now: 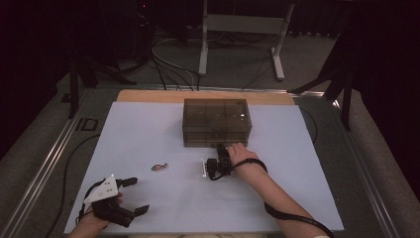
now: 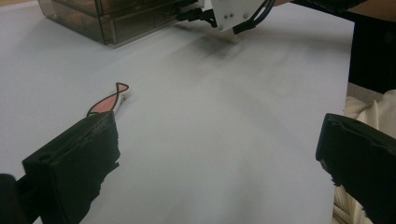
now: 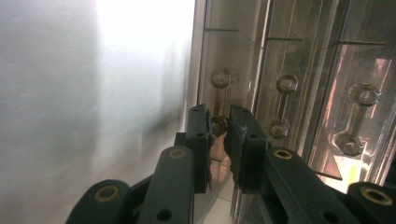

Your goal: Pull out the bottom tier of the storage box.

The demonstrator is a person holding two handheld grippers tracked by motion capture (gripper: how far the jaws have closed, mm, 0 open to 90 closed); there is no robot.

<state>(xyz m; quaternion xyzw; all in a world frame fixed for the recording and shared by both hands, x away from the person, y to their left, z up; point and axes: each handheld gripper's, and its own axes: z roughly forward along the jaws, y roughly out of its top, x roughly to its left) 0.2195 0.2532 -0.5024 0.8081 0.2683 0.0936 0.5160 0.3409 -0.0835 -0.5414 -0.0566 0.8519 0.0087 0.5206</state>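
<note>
- Drawer box [image 1: 217, 122]: smoked, see-through plastic, several drawers, standing toward the far edge of my desk [image 1: 148, 129] on its pale sheet.
- Drawer handle [image 3: 218, 125]: small bar-shaped pull with knobbed ends on the front of the box; in the right gripper view it runs lengthwise between my jaws, with two more like it on neighbouring drawers.
- Right gripper [image 1: 221, 148]: I hold it at the near front of the box, low on its right half; jaws drawn almost together around the handle, and they look to be pinching it.
- Left gripper [image 1: 138, 196]: at the near left corner of the desk, well apart from the box; jaws wide apart, nothing between them.
- Fish cut-out [image 1: 159, 166]: flat, pink and outlined, lying on the sheet between the two grippers, just beyond one jaw tip in the left gripper view.
</note>
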